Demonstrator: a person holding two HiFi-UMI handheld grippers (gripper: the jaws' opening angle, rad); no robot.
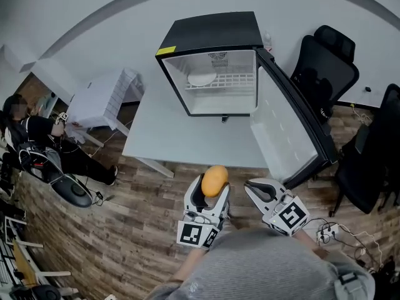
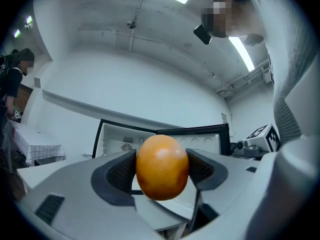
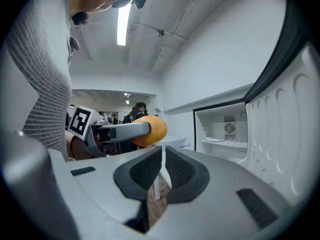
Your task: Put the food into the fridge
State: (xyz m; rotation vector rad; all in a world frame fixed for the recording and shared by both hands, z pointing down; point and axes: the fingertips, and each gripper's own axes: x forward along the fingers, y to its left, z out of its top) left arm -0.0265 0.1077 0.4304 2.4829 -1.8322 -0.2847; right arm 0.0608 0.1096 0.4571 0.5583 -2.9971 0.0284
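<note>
An orange-yellow mango (image 1: pixel 214 180) is clamped between the pads of my left gripper (image 1: pixel 211 191), held in the air in front of the white table (image 1: pixel 156 136). In the left gripper view the mango (image 2: pixel 162 167) fills the gap between the dark pads. The small black fridge (image 1: pixel 215 61) stands on the table with its door (image 1: pixel 287 130) swung wide to the right. A white plate (image 1: pixel 202 79) lies on its wire shelf. My right gripper (image 1: pixel 262 191) is beside the left one, shut with nothing between its fingers; its own view shows the pads (image 3: pixel 176 170) pressed together.
Black office chairs (image 1: pixel 325 64) stand right of the fridge door. A person (image 1: pixel 37 142) sits at far left beside a small white table (image 1: pixel 94 102). Cables and a power strip (image 1: pixel 328 233) lie on the wooden floor at lower right.
</note>
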